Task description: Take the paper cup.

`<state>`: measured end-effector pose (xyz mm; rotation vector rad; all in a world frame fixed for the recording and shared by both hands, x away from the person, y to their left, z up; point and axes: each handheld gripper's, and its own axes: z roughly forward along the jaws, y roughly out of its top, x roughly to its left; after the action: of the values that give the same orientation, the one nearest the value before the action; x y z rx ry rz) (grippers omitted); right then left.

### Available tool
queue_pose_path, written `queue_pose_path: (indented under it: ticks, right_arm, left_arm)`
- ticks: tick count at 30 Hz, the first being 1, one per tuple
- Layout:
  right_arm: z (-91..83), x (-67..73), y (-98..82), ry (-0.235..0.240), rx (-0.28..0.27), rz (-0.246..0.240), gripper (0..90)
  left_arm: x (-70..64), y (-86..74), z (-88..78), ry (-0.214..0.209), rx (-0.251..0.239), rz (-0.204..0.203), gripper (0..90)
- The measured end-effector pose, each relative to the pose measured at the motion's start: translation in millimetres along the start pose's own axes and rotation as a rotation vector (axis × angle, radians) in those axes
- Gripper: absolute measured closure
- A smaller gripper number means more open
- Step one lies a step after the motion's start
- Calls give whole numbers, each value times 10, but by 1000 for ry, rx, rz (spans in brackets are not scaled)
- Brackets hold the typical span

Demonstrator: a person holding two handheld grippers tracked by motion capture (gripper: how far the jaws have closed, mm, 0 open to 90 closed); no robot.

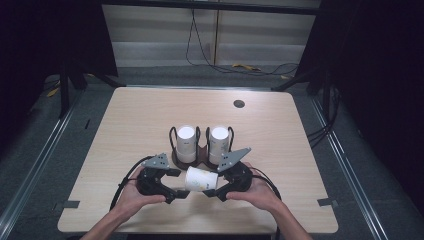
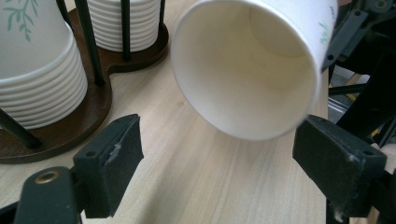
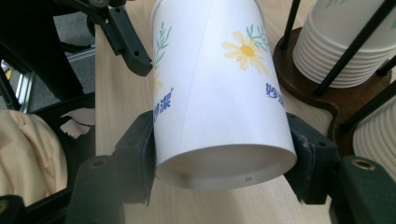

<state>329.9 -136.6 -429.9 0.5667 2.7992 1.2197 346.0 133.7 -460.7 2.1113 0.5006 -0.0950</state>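
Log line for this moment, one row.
right tool: shut on paper cup, near its base | left tool: open at cup's mouth | cup holder: two stacks

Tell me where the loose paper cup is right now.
In the high view the paper cup lies sideways between both grippers, just in front of the cup holder, its base clamped in the right gripper.

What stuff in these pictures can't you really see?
- Cup: in the right gripper view its mouth is cut off by the top edge; its small blue print is partly hidden round its curve.
- Cup stacks: in the high view too small to count; in the left gripper view their tops are cut off by the top edge.
- Stand: its base is mostly covered by the stacks.
- Right gripper: its pads sit behind the cup.
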Motion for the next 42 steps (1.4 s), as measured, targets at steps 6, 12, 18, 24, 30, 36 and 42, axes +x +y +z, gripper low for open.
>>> queue_pose_path:
  ticks: [6, 12, 18, 24, 30, 36, 42]
  right_arm:
    - [-28, 5, -45, -4, -65, 30, 366]
    - [-43, -34, -54, 5, -135, 58, 367]
    - [-43, -41, -52, 21, -178, 78, 368]
    - [-9, -28, -52, 32, -198, 75, 367]
    - [47, -44, -75, 18, -230, 82, 367]
    - [112, -59, -129, 9, -237, 90, 367]
    - [159, -27, -118, 8, -260, 63, 365]
  left_arm:
    - [-27, -1, -12, 17, -5, 14, 157]
    - [-15, -1, -59, 13, -50, -3, 157]
    - [-8, -3, -103, -16, -95, -24, 157]
    - [-21, 10, -140, -28, -153, -37, 158]
    - [-27, 13, -131, 2, -166, -44, 157]
    - [-23, 17, -143, -7, -188, -49, 157]
    - [-24, 10, -154, -1, -205, -46, 157]
